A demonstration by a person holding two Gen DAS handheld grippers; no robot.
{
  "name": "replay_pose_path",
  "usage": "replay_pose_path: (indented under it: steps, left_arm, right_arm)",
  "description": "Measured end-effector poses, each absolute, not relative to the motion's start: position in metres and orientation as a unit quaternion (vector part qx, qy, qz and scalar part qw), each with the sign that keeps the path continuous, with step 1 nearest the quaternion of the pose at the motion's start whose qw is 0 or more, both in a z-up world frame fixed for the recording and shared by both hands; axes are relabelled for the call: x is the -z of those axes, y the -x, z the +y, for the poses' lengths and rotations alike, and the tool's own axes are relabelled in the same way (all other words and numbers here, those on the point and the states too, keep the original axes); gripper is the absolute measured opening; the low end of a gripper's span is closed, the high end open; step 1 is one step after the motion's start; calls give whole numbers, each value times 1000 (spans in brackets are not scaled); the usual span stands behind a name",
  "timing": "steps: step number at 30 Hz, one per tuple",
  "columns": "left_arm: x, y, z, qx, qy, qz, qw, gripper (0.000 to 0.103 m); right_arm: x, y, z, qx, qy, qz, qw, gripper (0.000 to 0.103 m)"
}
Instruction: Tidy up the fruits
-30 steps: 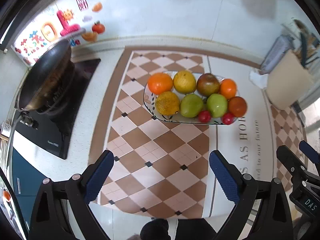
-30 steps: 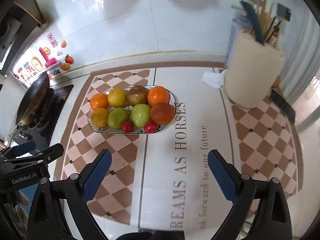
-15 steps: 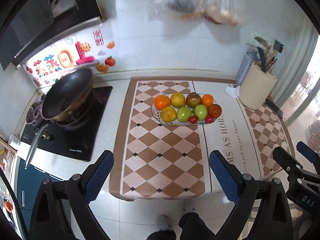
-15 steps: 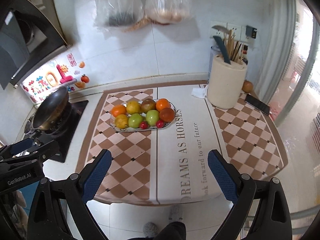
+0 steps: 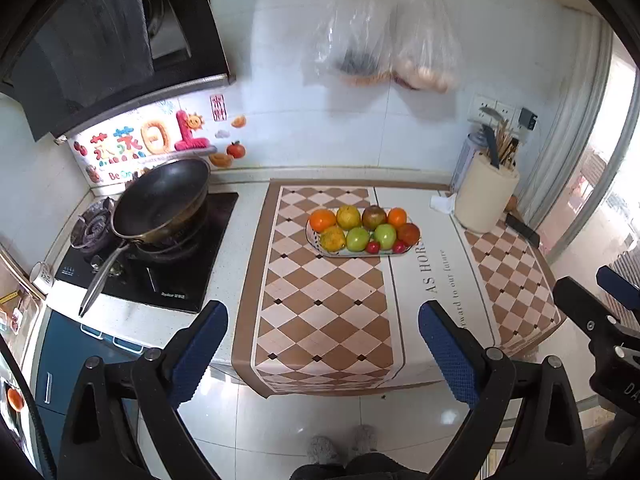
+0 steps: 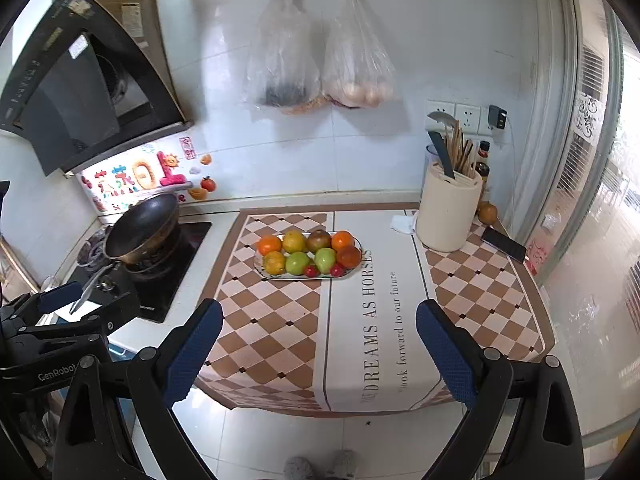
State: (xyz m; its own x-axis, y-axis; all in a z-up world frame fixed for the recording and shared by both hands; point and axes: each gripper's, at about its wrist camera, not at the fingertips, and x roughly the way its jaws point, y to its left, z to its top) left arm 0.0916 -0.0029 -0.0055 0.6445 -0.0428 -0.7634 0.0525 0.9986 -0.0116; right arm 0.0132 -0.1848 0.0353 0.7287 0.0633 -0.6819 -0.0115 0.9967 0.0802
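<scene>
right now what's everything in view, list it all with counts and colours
plate: 1, white patterned, on the checked mat
fruits: 10, orange, yellow, green, red-brown, plus two small red ones, all on the plate
mat: 1, brown and cream checks with lettering, over the counter
wok: 1, dark, on the black hob at left
utensil holder: 1, cream, back right of the mat
phone: 1, black, right of the holder
bags: 2, clear plastic, hanging on the wall
left tool: 1, black with blue pads, open, empty
right tool: 1, same colours, open, empty
</scene>
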Motion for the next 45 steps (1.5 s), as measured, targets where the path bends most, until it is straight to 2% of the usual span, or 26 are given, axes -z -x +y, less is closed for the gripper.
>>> replay_pose_path:
  steps: [18,31,45]
  left_arm:
    - [0,-66,-13,8,12,415,910,98]
    - [26,-132,-11,-27,-4,429,903,98]
    - [68,-190,-21,-28,-24,471,881,98]
  right_arm:
    - [-35,-3,-200,-45,-46,378,924,100]
    - [-7,-76,-209,-17,-43,386,921,100]
    - [44,-145,-209,-9,-30,435,900,100]
